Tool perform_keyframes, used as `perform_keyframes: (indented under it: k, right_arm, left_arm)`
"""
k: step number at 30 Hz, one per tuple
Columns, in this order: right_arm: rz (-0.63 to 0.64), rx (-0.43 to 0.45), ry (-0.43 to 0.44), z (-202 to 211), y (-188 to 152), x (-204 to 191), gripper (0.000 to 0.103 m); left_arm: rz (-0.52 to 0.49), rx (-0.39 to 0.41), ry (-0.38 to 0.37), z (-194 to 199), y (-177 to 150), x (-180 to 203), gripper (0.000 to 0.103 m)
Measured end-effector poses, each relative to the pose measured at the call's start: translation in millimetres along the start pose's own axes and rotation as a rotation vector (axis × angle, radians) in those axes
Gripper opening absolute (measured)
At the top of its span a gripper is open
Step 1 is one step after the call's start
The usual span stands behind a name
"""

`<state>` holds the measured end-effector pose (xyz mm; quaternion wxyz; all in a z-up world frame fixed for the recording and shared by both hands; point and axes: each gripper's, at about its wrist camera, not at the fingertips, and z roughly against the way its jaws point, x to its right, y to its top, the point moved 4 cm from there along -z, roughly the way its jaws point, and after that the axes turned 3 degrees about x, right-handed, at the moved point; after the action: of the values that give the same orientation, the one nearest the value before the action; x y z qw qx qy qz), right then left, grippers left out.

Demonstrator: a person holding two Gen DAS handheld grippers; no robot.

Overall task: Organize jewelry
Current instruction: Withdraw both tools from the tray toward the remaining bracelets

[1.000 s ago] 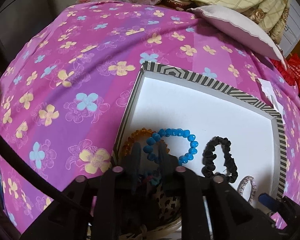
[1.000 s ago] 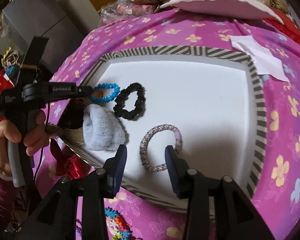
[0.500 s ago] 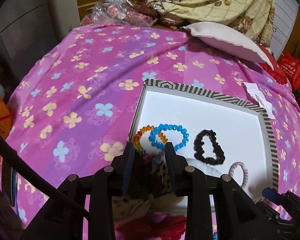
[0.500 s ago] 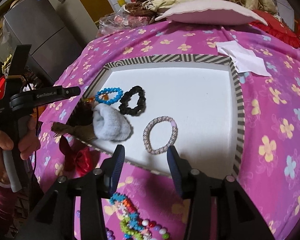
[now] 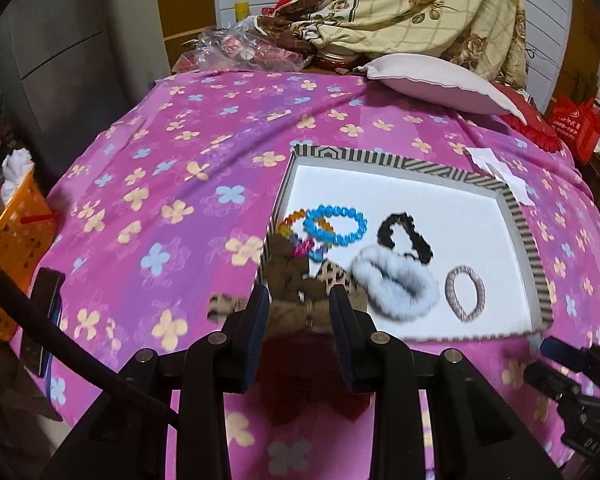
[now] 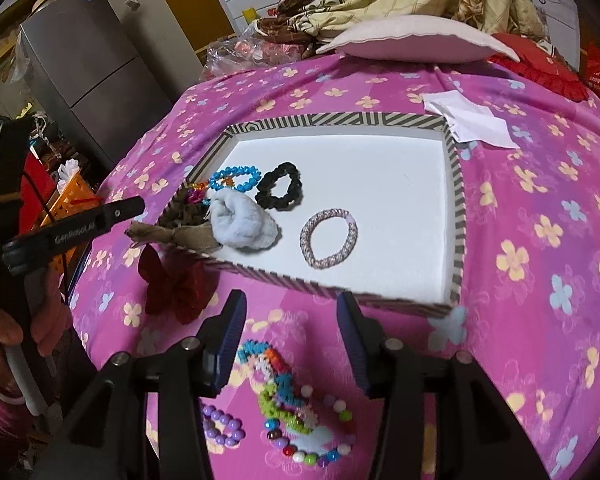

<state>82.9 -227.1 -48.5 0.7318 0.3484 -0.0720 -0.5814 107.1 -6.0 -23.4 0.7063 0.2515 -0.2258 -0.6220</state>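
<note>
both grippers backed off since a sec ago | right gripper (image 6: 290,334) spread, empty, now over loose bead bracelets (image 6: 296,404) on the bedspread | left gripper (image 5: 298,330) spread, empty | tray (image 6: 458,216) holds pink bracelet (image 6: 329,238), more beyond | beads probably next

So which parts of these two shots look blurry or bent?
Left wrist view: the fluffy white scrunchie and the tray near edge are smeared, and the fisheye bows the bedspread. Right wrist view: the colourful bead pile is soft.
</note>
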Motion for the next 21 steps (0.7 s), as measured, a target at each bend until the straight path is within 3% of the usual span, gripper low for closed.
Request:
perform_keyframes:
  k: [21]
  right_arm:
    - [0.022, 0.033, -0.027, 34.6, -34.0, -11.0, 0.05]
  left_arm:
    - [0.013, -0.002, -0.012, 35.6, -67.9, 8.1, 0.052]
